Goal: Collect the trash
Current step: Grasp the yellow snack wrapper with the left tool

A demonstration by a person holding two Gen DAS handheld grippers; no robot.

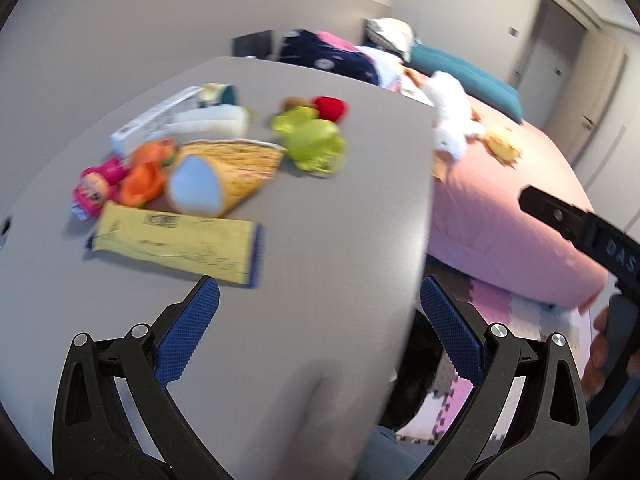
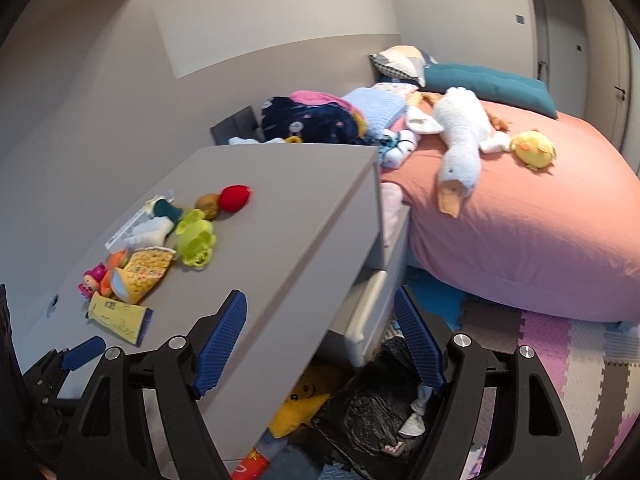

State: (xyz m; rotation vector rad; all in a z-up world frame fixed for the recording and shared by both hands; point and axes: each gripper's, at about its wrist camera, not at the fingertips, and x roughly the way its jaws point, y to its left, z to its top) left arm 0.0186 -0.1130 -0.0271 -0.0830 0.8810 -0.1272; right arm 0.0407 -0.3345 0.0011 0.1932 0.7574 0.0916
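On the grey table (image 1: 340, 220) lie a flat yellow wrapper (image 1: 176, 246), an opened yellow snack bag (image 1: 228, 172) and a white box (image 1: 156, 120), mixed in with toys. My left gripper (image 1: 319, 284) hovers open over the table's near part, just short of the yellow wrapper, with nothing between its fingers. My right gripper (image 2: 319, 294) is open and empty at the table's corner, above a black trash bag (image 2: 376, 404) on the floor that holds white scraps. The yellow wrapper (image 2: 118, 318) and snack bag (image 2: 146, 272) sit to its left.
A pink doll (image 1: 98, 186), an orange toy (image 1: 146, 172), a green toy (image 1: 312, 140) and a red ball (image 1: 330, 108) share the table. A pink bed (image 2: 520, 240) with a goose plush (image 2: 460, 140) stands right. Foam mats (image 2: 560, 360) cover the floor; a yellow plush (image 2: 300, 404) lies under the table.
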